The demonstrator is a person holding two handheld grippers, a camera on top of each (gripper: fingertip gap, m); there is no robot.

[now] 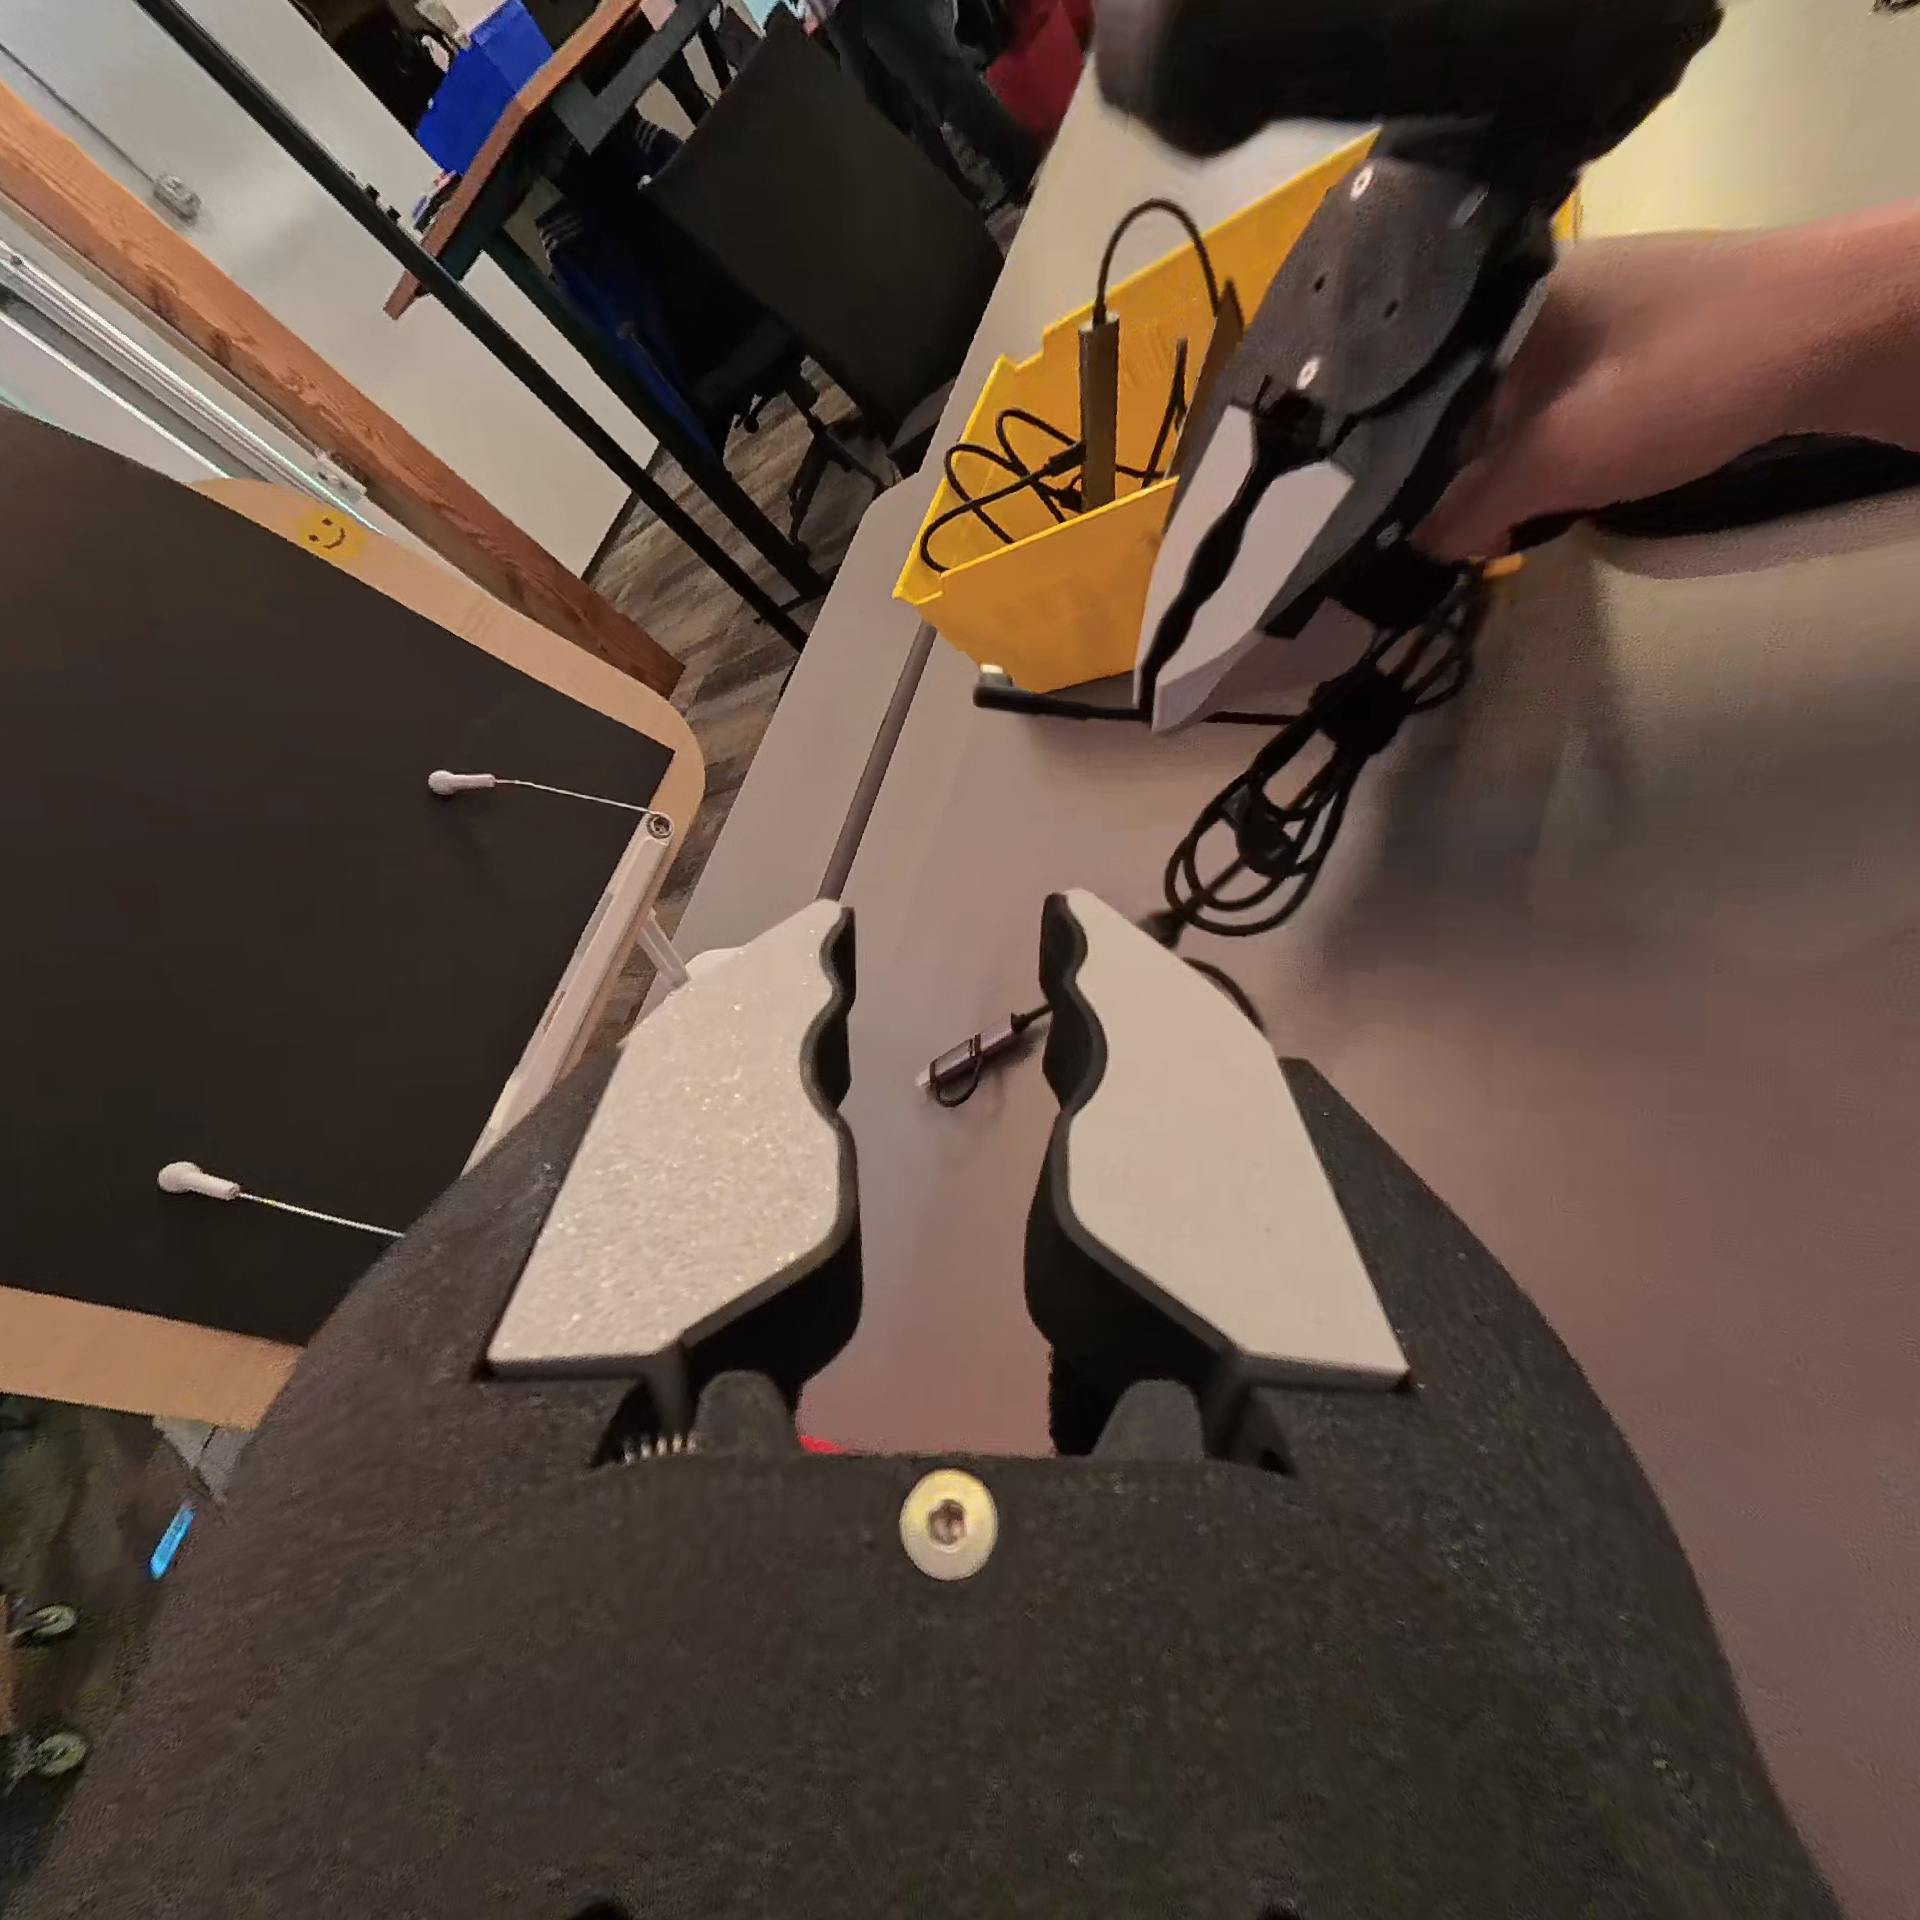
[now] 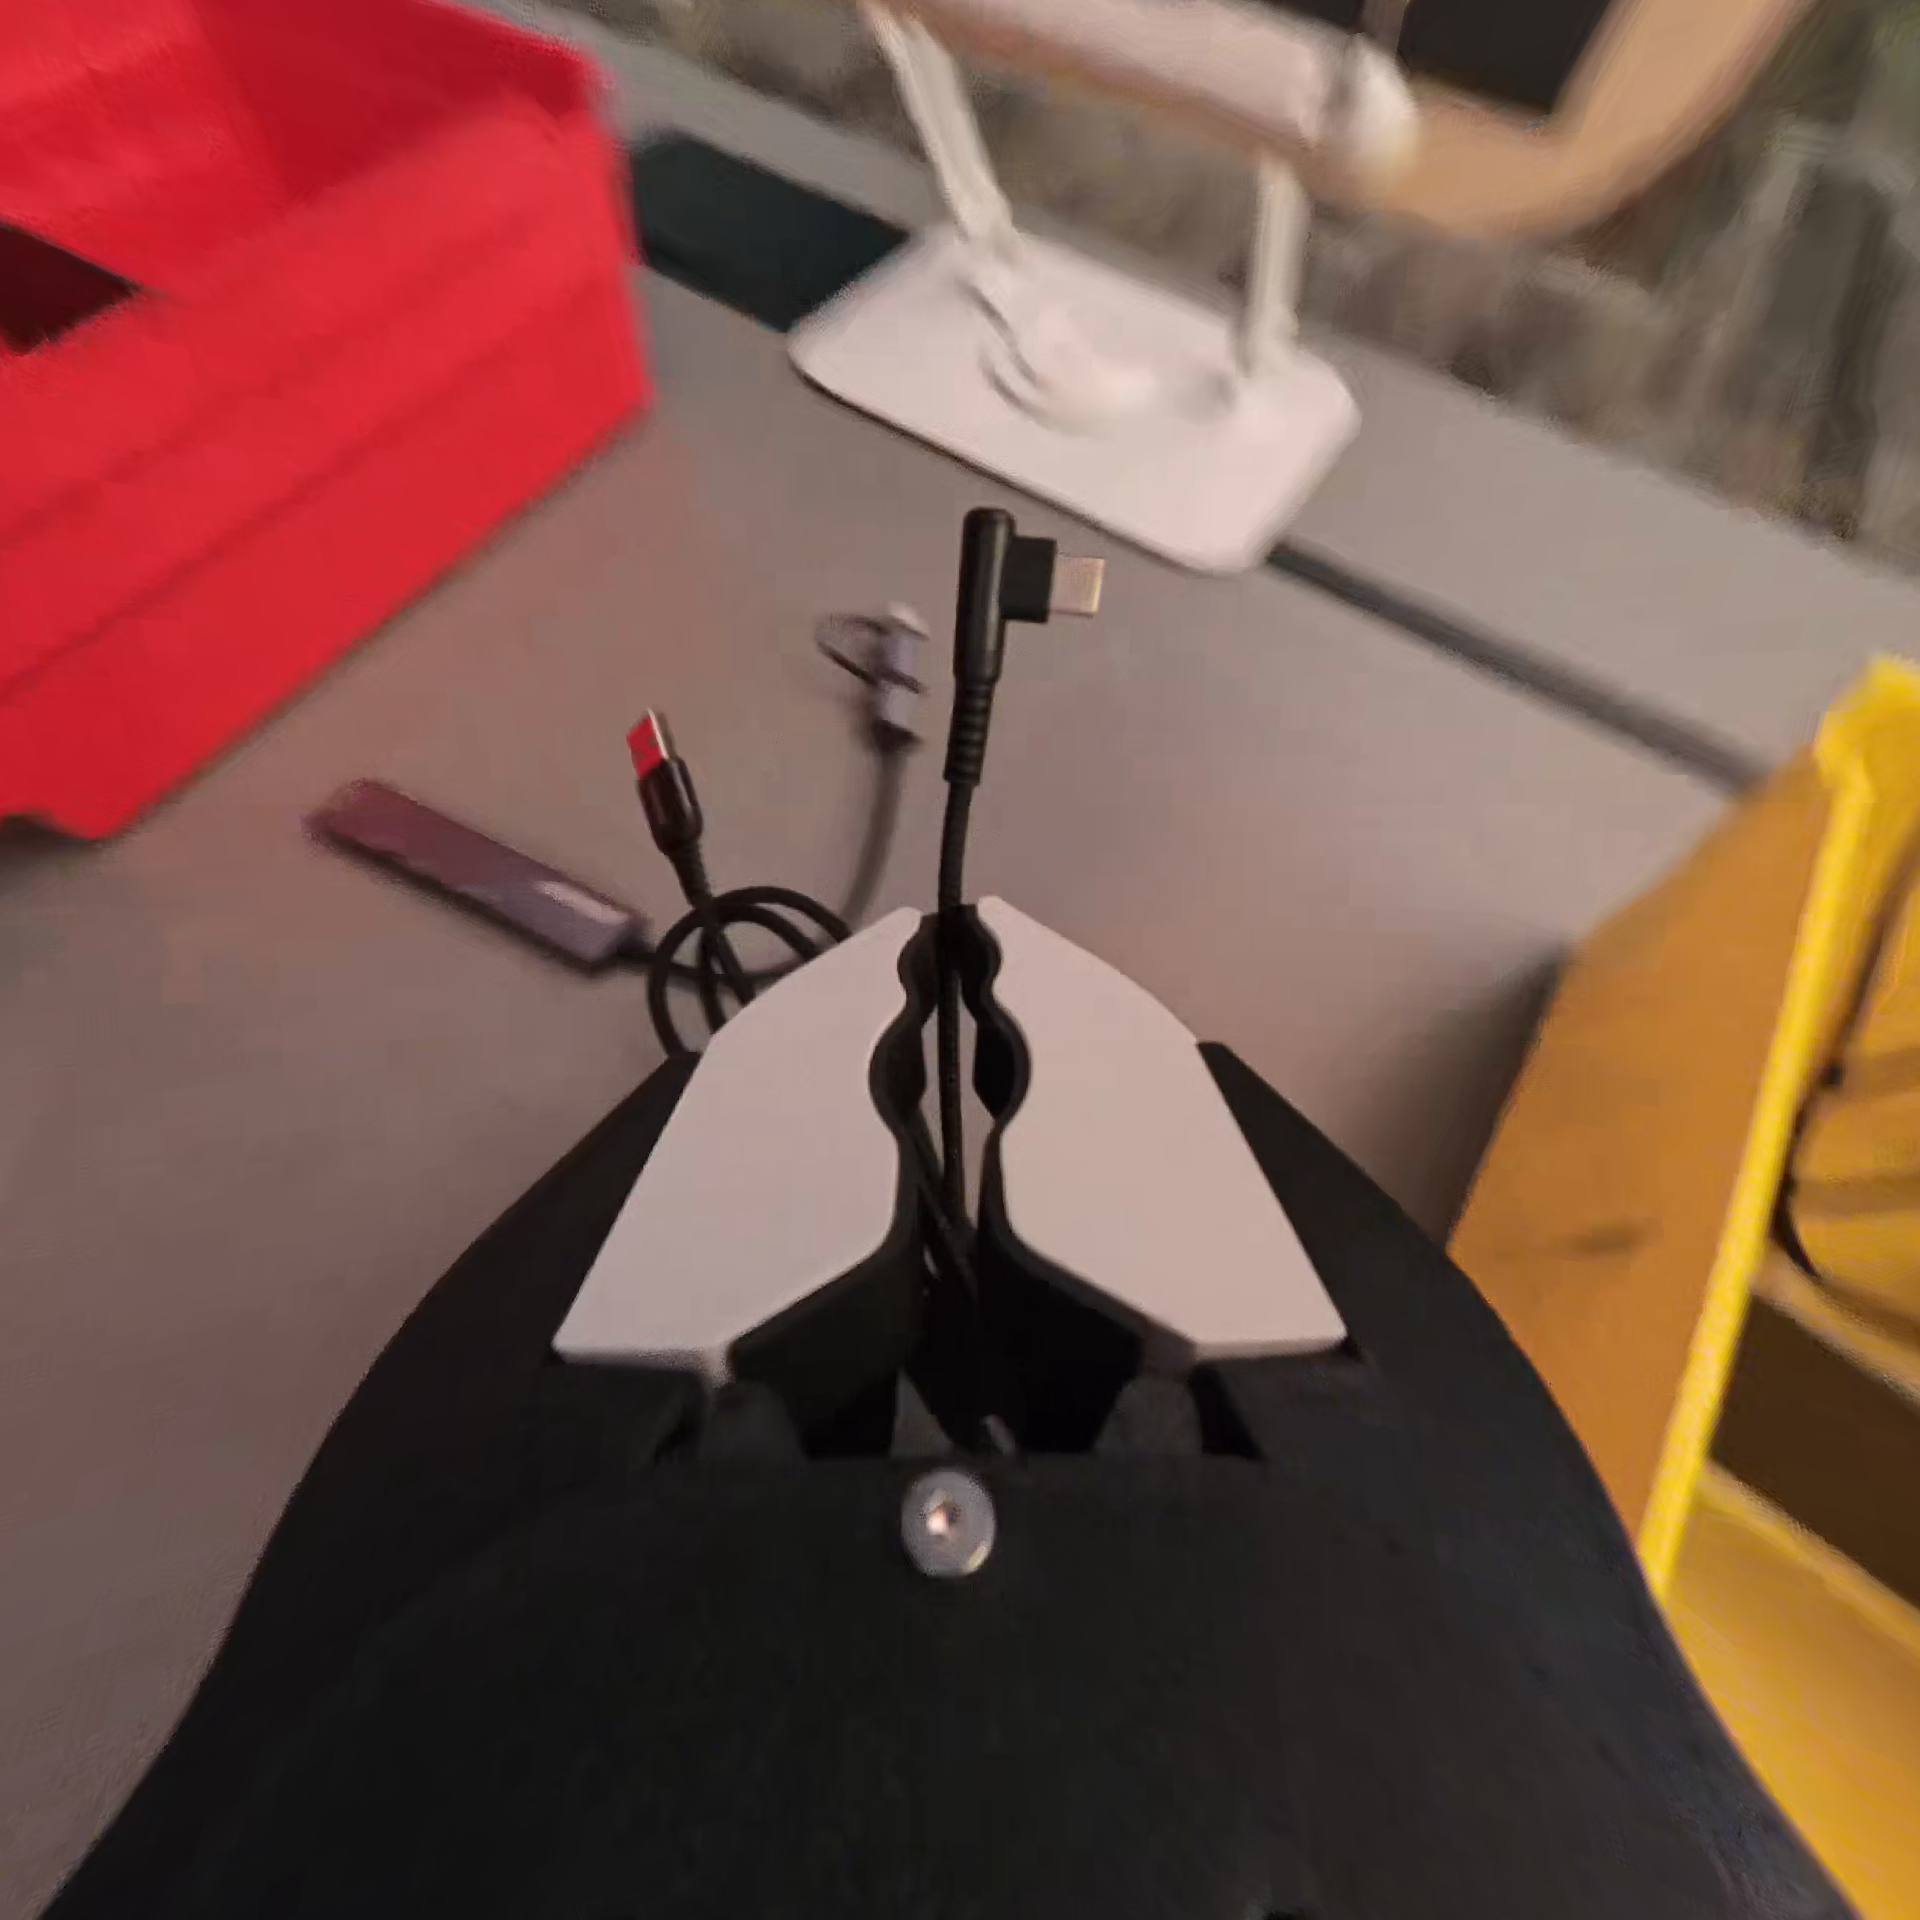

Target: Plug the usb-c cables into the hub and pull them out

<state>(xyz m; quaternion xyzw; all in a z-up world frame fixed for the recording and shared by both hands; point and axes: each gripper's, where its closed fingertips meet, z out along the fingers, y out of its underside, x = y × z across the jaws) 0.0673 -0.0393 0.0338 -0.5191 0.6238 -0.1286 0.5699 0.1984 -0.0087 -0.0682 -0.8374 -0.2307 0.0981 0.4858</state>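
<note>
My right gripper [image 2: 948, 914] is shut on a black braided cable [image 2: 951, 831] a short way behind its right-angle plug [image 2: 1023, 571], which sticks out ahead of the fingertips above the table. The left wrist view shows the same gripper [image 1: 1174, 707] pinching that cable [image 1: 1081, 707] by the yellow bin. The cable's coiled bundle [image 1: 1299, 810] and its red-tipped plug [image 2: 655, 748] lie on the table. A slim grey hub [image 2: 468, 873] lies at the left. My left gripper [image 1: 948, 914] is open above the hub lead's small grey plug [image 1: 977, 1055]; the pads do not touch it.
A yellow bin [image 1: 1039, 592] holds another hub and cables; it also shows in the right wrist view [image 2: 1818, 1143]. A red bin [image 2: 291, 364] stands at the far left, a white stand [image 2: 1091, 416] beyond. A black board [image 1: 260, 831] is beside the table's left edge. A person's hand [image 1: 1662, 395] holds the right gripper. Left tips to right tips: about 15 cm.
</note>
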